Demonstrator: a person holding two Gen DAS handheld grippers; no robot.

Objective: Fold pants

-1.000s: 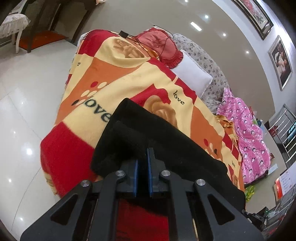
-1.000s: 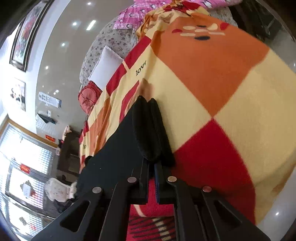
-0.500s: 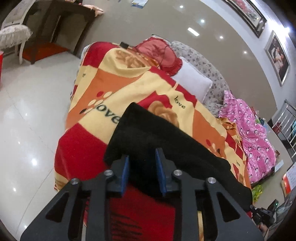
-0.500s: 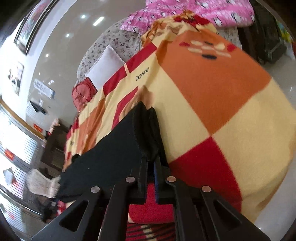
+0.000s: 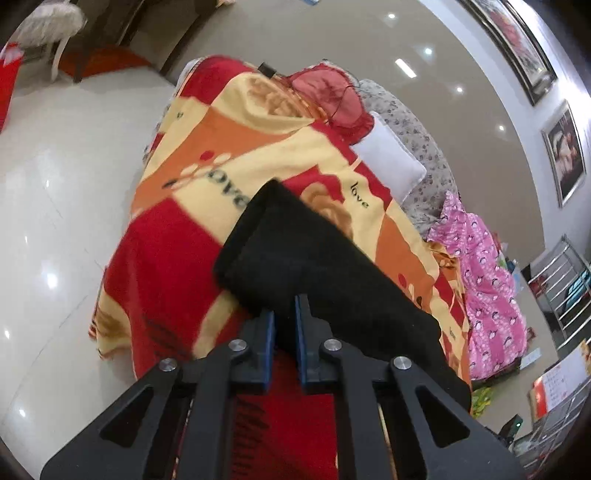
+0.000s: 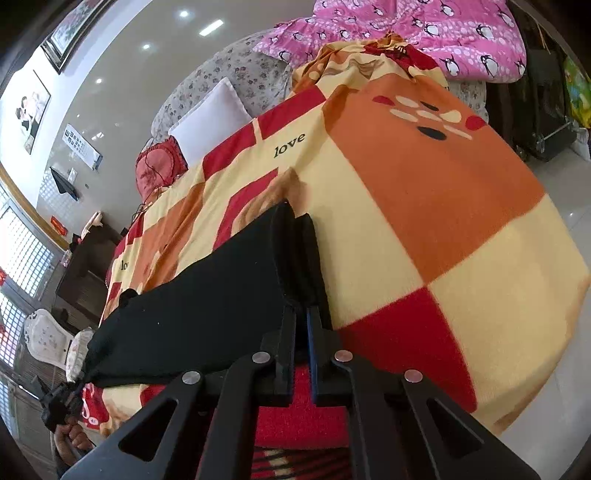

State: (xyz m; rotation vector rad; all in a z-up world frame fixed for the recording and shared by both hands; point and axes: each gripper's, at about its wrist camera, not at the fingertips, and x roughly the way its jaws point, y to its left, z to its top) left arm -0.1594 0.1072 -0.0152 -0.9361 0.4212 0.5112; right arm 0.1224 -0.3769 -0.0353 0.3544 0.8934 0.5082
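1. Your work surface is the bed, covered by a red, orange and cream blanket (image 5: pixel 207 258) printed with "love"; in the right wrist view that blanket (image 6: pixel 443 206) fills most of the frame.
2. The black pants (image 5: pixel 314 258) lie folded in a long band across the near part of the blanket, stretched between your two grippers; the same pants (image 6: pixel 192 310) run leftward in the right wrist view.
3. A pink penguin-print quilt (image 6: pixel 424 33) sits bunched at the far end of the bed.
4. A white pillow (image 5: pixel 391 162) rests beside a red cushion (image 5: pixel 328 96).
5. Your left gripper (image 5: pixel 284 321) has its fingers parted slightly around the pants' near edge.
6. Your right gripper (image 6: pixel 301 317) has its fingers clenched on the pants' folded end.
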